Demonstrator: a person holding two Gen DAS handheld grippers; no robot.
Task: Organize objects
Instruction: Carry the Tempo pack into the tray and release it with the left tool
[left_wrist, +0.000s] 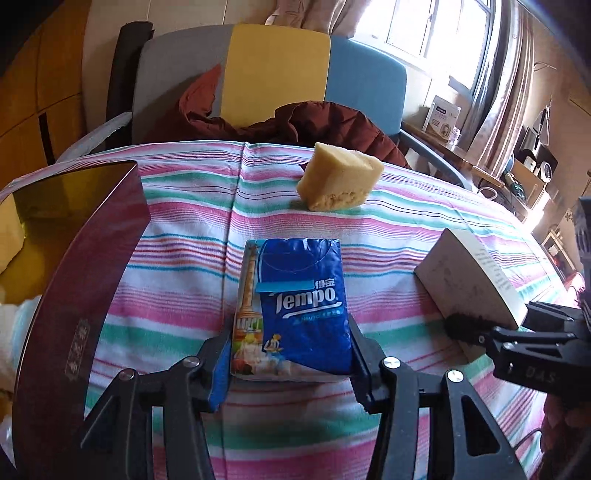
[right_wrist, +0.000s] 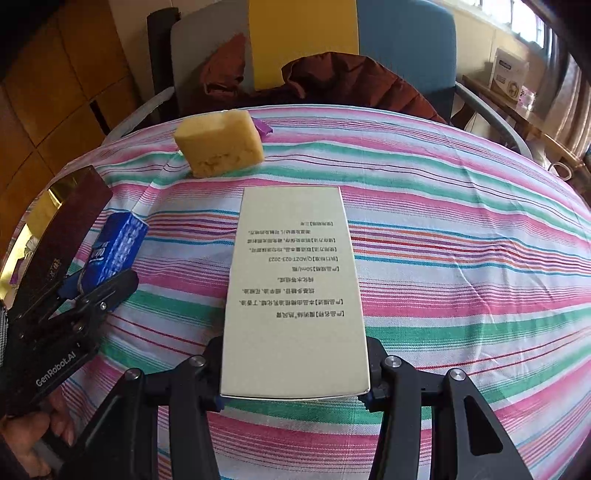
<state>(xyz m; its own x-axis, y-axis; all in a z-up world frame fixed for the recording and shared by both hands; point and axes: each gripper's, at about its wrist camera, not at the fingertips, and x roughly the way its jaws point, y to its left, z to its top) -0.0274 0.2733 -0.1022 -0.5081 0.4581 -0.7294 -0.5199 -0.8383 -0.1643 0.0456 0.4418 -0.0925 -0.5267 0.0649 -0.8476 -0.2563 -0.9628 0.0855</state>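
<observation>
1. Left gripper (left_wrist: 291, 354): jaws clamped on the near end of the blue tissue pack (left_wrist: 295, 306), one finger on each long side. The pack points toward 12 o'clock in the left wrist view, over the striped cloth (left_wrist: 369, 229).
2. Right gripper (right_wrist: 295, 373): jaws closed on the near end of the white carton (right_wrist: 293, 291), fingers pressing both long edges. The carton's printed face is up, text upside down to the camera, long axis toward 12 o'clock.
3. Cross-check: in the right wrist view the left gripper (right_wrist: 98, 284) sits at 9 o'clock with the tissue pack (right_wrist: 114, 251) between its fingers. In the left wrist view the right gripper (left_wrist: 487, 332) sits at 3 o'clock, holding the white carton (left_wrist: 469, 280) by its near end.
4. Yellow sponge (left_wrist: 340, 181): loose on the cloth near the far table edge, at 12 o'clock from the tissue pack and well apart from it. In the right wrist view the sponge (right_wrist: 219, 144) is at 11 o'clock from the carton, with a small purple item (right_wrist: 264, 127) just behind it; can't tell what that is.
5. Dark red box (left_wrist: 85, 277): open, gold lining showing, at 9 o'clock of the tissue pack in the left wrist view, just beside the left gripper. Same box (right_wrist: 62, 229) appears at 9 o'clock in the right wrist view.
6. Background at 12 o'clock: chair (left_wrist: 277, 70) with grey, yellow and blue back panels, maroon jacket (left_wrist: 332, 122) piled on the seat.
7. A hand (right_wrist: 40, 432) grips the left tool's handle, at 8 o'clock in the right wrist view.
</observation>
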